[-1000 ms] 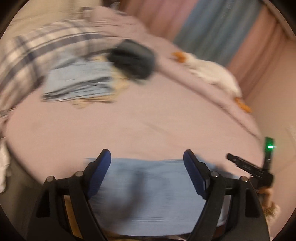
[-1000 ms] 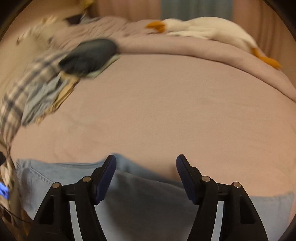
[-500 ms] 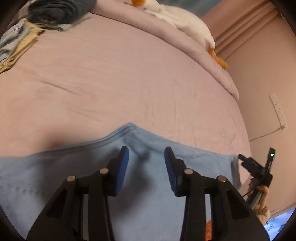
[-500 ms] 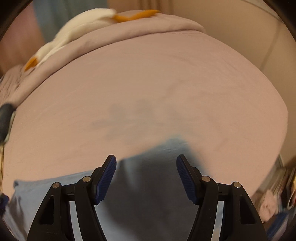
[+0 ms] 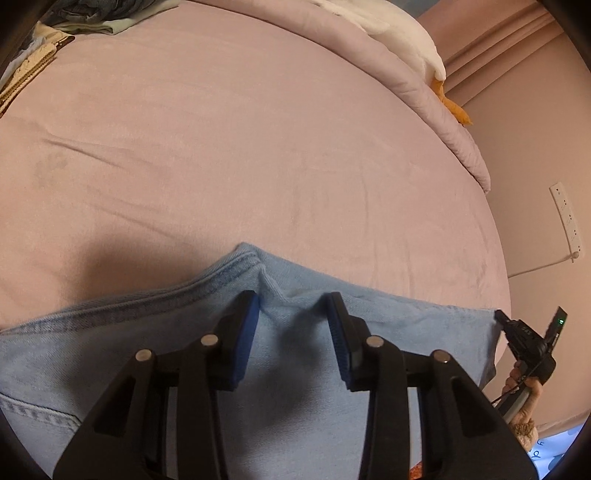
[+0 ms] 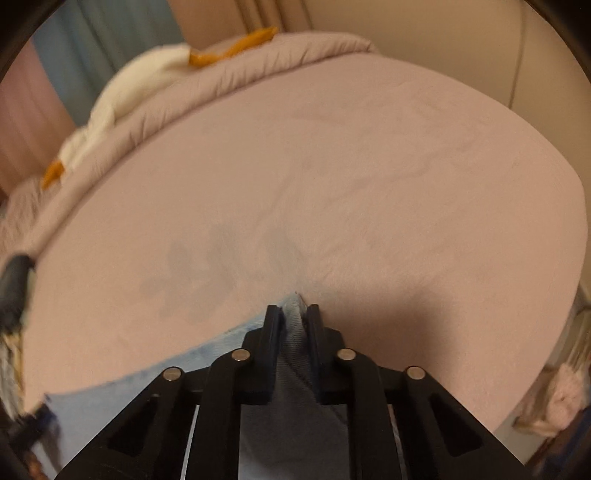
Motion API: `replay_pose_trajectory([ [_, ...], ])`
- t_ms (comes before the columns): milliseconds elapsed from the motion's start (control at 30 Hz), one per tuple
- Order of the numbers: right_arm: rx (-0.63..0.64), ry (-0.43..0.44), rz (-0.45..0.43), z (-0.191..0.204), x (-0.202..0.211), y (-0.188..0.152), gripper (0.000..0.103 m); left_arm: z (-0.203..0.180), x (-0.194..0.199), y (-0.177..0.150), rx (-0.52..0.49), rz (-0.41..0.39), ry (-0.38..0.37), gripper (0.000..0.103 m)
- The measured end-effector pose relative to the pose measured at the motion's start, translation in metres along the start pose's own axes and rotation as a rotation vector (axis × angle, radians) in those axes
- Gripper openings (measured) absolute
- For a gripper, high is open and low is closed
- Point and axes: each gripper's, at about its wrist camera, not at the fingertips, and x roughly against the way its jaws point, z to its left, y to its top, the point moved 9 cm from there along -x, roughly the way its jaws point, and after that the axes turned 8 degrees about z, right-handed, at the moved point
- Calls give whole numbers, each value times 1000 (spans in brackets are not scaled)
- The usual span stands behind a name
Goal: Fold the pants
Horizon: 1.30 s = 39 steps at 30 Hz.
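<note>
- One pair of pants (image 5: 303, 369), light blue denim with a stitched hem line, lies flat along the near edge of the bed (image 5: 258, 166); a raised point of its edge stands up where the fabric is gathered.
- One bed, covered by a smooth pink sheet with a few shallow creases and some faint darker blotches out past the pants.
- Two hand-held grippers, each black with two blue ribbed pads.
- The left hand-held gripper (image 5: 293, 325) sits over the pants near that raised point. Its jaws have drawn in and stand partly apart with a ridge of denim between them; I cannot tell whether the pads press on the cloth.
- The right hand-held gripper (image 6: 292, 325) has just clenched, and its two fingers pinch a narrow fold of the pants' corner, which pokes out past the tips.
- One quilted, puffy duvet (image 6: 229, 85) runs along the bed's far side, well apart from the pants.
- One white plush toy (image 6: 122, 99) with orange parts lies on the duvet.
- One pile of folded clothes (image 5: 74, 18), dark, pale green and cream, rests at the bed's far left corner.
- One white power strip (image 5: 567, 218) hangs on the pink wall beside the bed.
</note>
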Motion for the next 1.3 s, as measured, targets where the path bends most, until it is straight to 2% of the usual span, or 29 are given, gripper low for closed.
replay_pose_trajectory([
  [67, 20, -55, -51, 2, 5, 6, 3, 1, 0, -1, -3, 0, 8, 37],
  [133, 31, -113, -36, 0, -6, 7, 1, 1, 0, -1, -9, -4, 16, 38],
  [167, 26, -116, -8, -2, -16, 6, 1, 1, 1, -2, -10, -7, 17, 39],
  [267, 35, -107, 0, -3, -26, 9, 1, 2, 2, -2, -4, -13, 6, 39],
  [433, -17, -63, 31, -12, -15, 13, 2, 2, 20, -16, -2, -15, 20, 39],
  [500, -3, -50, 12, -14, 0, 10, 9, -4, 33, -26, -44, -39, 26, 42],
  [533, 4, -65, 0, -17, 10, 7, 23, -7, 43, -34, -64, -54, 31, 47],
  [567, 7, -82, -9, -21, 19, 3, 49, -8, 47, -39, -71, -59, 32, 48],
  [600, 5, -88, -20, -24, 26, 0, 58, -10, 52, -46, -81, -63, 23, 50],
  [633, 6, -83, -31, -25, 33, -5, 62, -12, 57, -55, -84, -59, 2, 51],
  [733, 12, -73, 9, -33, 41, -28, 62, -16, 60, -81, -77, -14, -53, 51],
  [833, -7, -72, 47, -42, 36, -43, 62, -20, 58, -103, -98, 20, -58, 51],
  [900, -12, -85, 63, -48, 32, -53, 60, -19, 56, -111, -105, 27, -47, 50],
  [933, -16, -88, 80, -50, 27, -59, 52, -19, 54, -117, -112, 30, -38, 51],
  [967, -25, -81, 95, -52, 26, -63, 37, -18, 53, -121, -114, 36, -32, 50],
  [1000, -36, -68, 110, -52, 22, -65, 27, -17, 49, -126, -119, 51, -29, 50],
  [1067, -25, -73, 90, -54, 21, -66, 15, -14, 40, -135, -107, 85, -40, 49],
  [1133, -30, -67, 58, -55, 35, -67, 10, -7, 30, -142, -78, 125, -50, 48],
  [1200, -43, -47, 22, -54, 48, -66, 9, -4, 31, -142, -69, 98, -71, 48],
  [1300, 0, -85, 4, -50, 51, -64, 9, 0, 29, -144, -51, 95, -73, 45],
])
